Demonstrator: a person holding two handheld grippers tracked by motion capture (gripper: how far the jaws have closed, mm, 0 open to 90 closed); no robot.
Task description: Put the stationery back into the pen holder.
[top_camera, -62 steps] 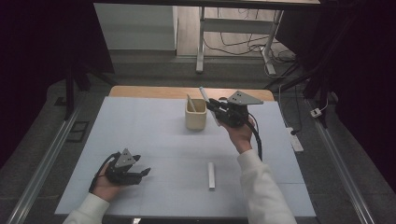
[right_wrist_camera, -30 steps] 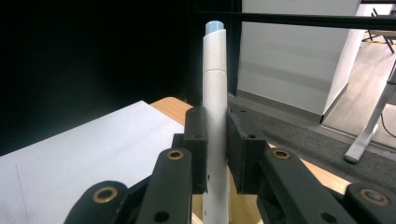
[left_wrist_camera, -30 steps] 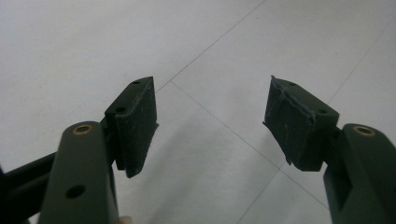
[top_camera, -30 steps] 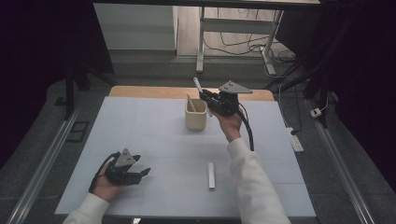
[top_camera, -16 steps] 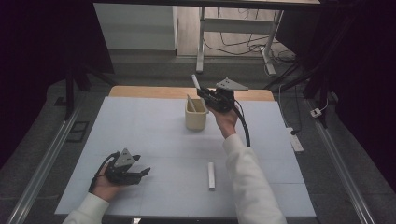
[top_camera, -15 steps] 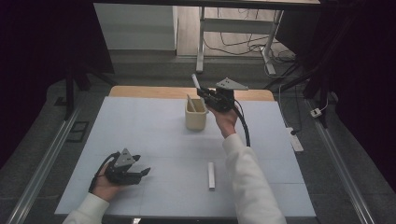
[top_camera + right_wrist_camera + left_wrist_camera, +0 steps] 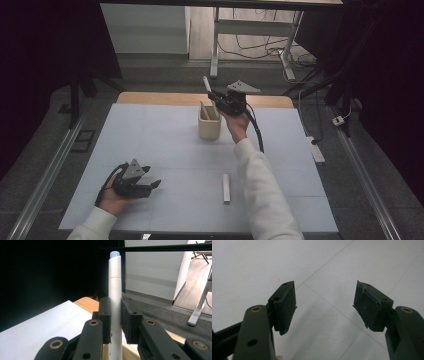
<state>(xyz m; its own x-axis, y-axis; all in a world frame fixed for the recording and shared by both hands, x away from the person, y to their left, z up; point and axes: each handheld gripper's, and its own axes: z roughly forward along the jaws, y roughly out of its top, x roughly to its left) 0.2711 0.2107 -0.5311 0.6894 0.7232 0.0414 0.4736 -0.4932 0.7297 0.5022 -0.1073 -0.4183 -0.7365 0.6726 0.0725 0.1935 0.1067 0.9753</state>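
My right gripper [image 7: 213, 95] is held in the air just above and behind a beige cup [image 7: 209, 129] at the back of the table. It is shut on a white marker [image 7: 206, 83] with a pale blue end. In the right gripper view that marker [image 7: 115, 277] stands upright between the pads of my right gripper [image 7: 115, 315]. Another white stick [image 7: 203, 110] leans inside the cup. My left gripper [image 7: 154, 185] rests on the table near the front left. Its jaws are open in the left gripper view [image 7: 324, 305], with nothing between them.
A second white marker [image 7: 226, 188] lies flat on the pale mat [image 7: 150, 135] at the front, right of centre. A wooden table edge [image 7: 150, 98] runs behind the mat. Metal rails line both sides, and desk legs and cables stand beyond.
The right gripper has carried the marker leftward and slightly down, from right of the cup to over its rim. The left gripper has stayed where it was.
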